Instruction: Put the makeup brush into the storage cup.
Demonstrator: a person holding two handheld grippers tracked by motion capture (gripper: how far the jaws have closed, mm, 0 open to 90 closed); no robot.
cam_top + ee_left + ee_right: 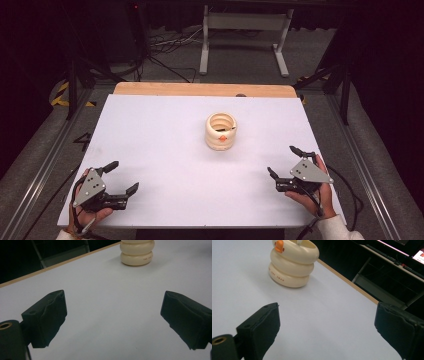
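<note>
cup point(221, 131) standing upright at 12 o'clock | left gripper point(118, 176), right gripper point(285, 161) both gaping, empty | approaching: be closing on ribbed wall, level

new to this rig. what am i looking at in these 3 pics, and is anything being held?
No robot here: a person holds hand-operated tongs, one in each hand. The high view looks down on the white table, with the left tongs and the right tongs near its front edge. The other two views come from cameras riding on each pair of tongs, looking out between their own black jaws. On the table stands one cream ringed holder with a small orange detail on its rim. Both pairs stand open, well apart from it. Nothing is held.
</note>
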